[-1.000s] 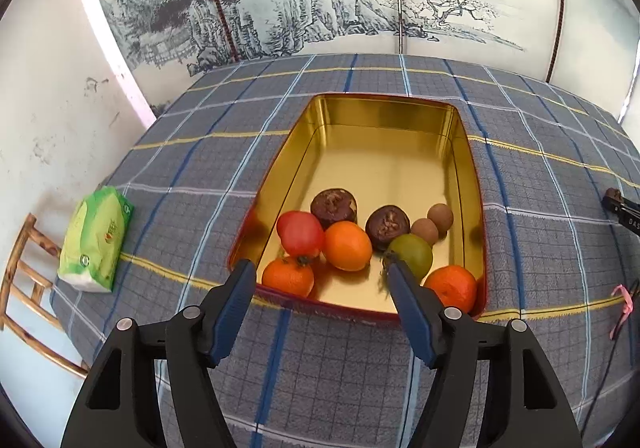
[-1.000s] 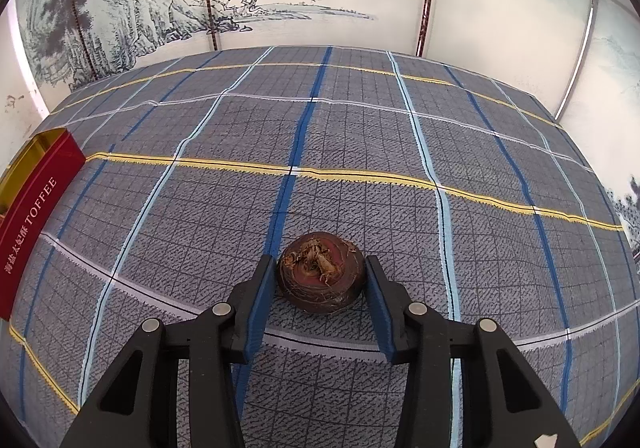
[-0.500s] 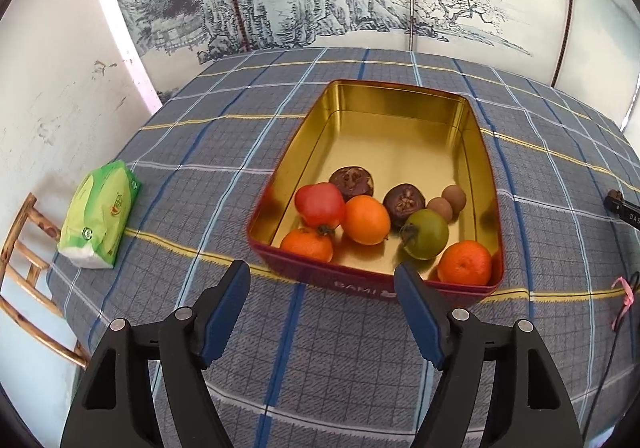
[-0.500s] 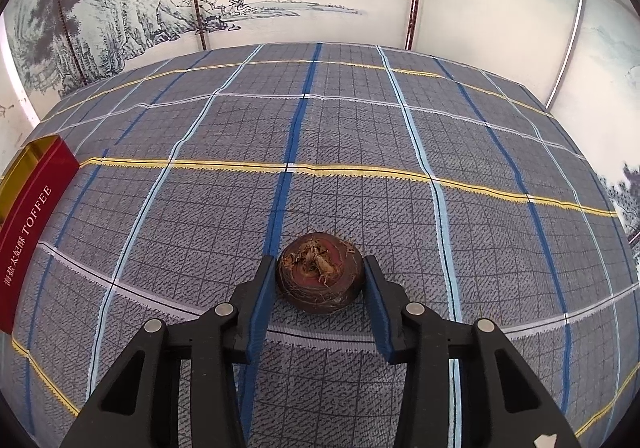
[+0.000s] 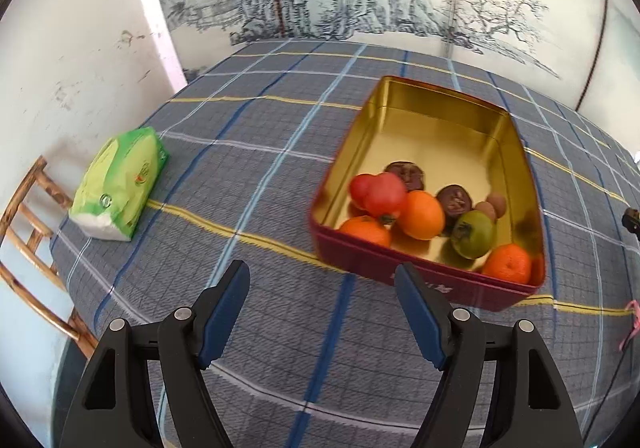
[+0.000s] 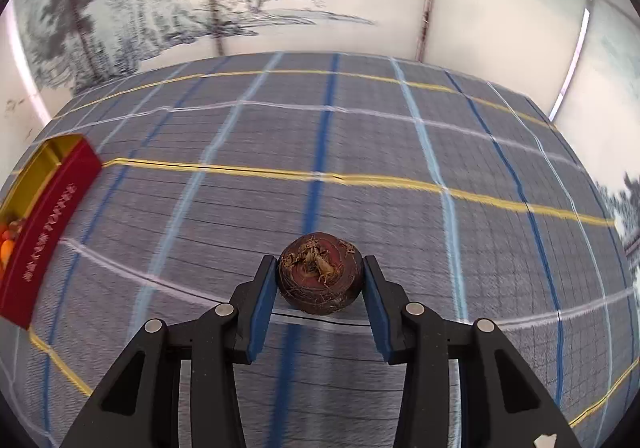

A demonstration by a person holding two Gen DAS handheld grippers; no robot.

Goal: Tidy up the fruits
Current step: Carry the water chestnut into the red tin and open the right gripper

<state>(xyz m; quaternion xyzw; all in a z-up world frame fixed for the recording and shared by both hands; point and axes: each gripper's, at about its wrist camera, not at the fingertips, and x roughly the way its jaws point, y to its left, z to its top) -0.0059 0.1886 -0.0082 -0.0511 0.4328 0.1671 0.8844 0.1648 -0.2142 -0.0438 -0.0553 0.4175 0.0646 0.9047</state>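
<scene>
A red tin with a gold inside (image 5: pixel 432 284) stands on the plaid tablecloth and holds several fruits: a red tomato (image 5: pixel 382 191), oranges (image 5: pixel 422 215), a green fruit (image 5: pixel 474 235), dark brown fruits (image 5: pixel 454 199) and small brown ones (image 5: pixel 496 203). My left gripper (image 5: pixel 322 280) is open and empty, in front of the tin and to its left. My right gripper (image 6: pixel 320 276) is shut on a dark brown round fruit (image 6: pixel 320 274), held above the cloth. The tin also shows at the left edge of the right wrist view (image 6: pixel 44 228).
A green tissue pack (image 5: pixel 122 183) lies at the table's left edge. A wooden chair (image 5: pixel 28 232) stands beyond that edge. A painted screen backs the table. A black object (image 5: pixel 632 217) and a pink strip (image 5: pixel 630 318) sit at the far right.
My left gripper has drawn back from the tin and swung left, staying open. My right gripper has lifted with the brown fruit and turned, so the tin shows more at its left.
</scene>
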